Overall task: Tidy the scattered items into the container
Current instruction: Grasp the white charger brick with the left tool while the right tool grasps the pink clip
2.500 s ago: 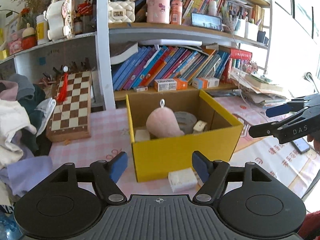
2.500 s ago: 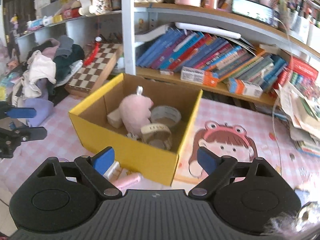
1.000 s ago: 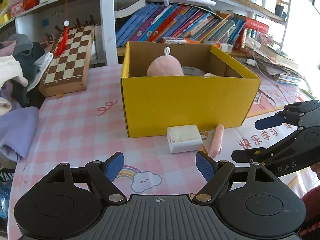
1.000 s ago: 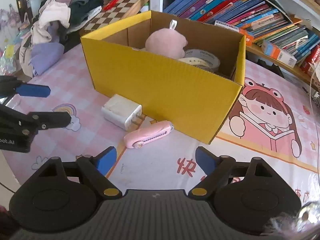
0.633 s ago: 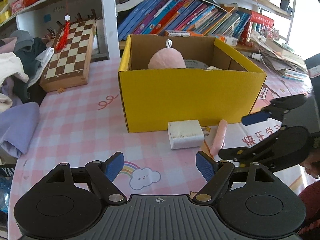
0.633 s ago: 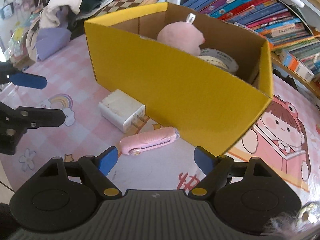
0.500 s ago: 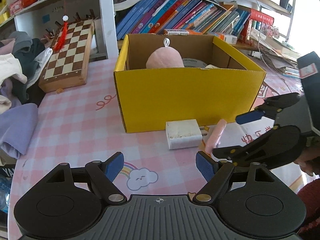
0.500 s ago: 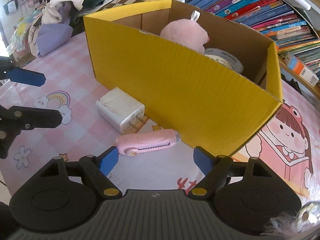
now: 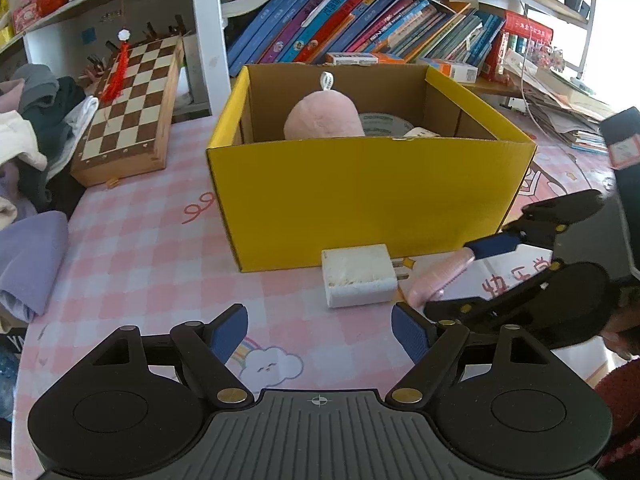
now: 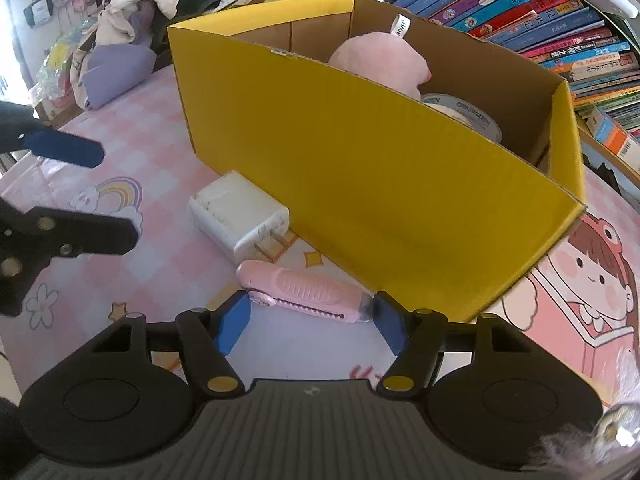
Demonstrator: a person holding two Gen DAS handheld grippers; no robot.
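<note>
The pink utility knife (image 10: 306,294) is lying flat on the pink tablecloth (image 10: 160,184), just in front of the yellow box (image 10: 380,184) and right next to the prongs of the white charger (image 10: 238,216). The right gripper (image 10: 312,318) is sitting wide open with one blue pad near each end of the knife, so it's straddling it lengthwise and not pinching anything.

That's the bit I'm worrying about. Closing on the two ends looks like a sketchy grab to me: the ends are rounded, so the knife could be squirting out sideways or pivoting once the pads squeeze. The charger is also close enough that a fingertip could be nudging it, and the box wall is just behind, so a high lift would be needed to clear the rim.

The left gripper (image 9: 320,328) is also gaping open with nothing in it, hanging back short of the charger (image 9: 358,274).

The views are each giving something different. The right wrist view is showing the knife's ribbed grip and how the pads are lining up with it. The left wrist view is showing only part of the knife (image 9: 438,276), half hidden by the other gripper, but it's looking straighter into the box, where a pink plush (image 9: 322,116) and a tape roll (image 9: 384,122) are already sitting.
</note>
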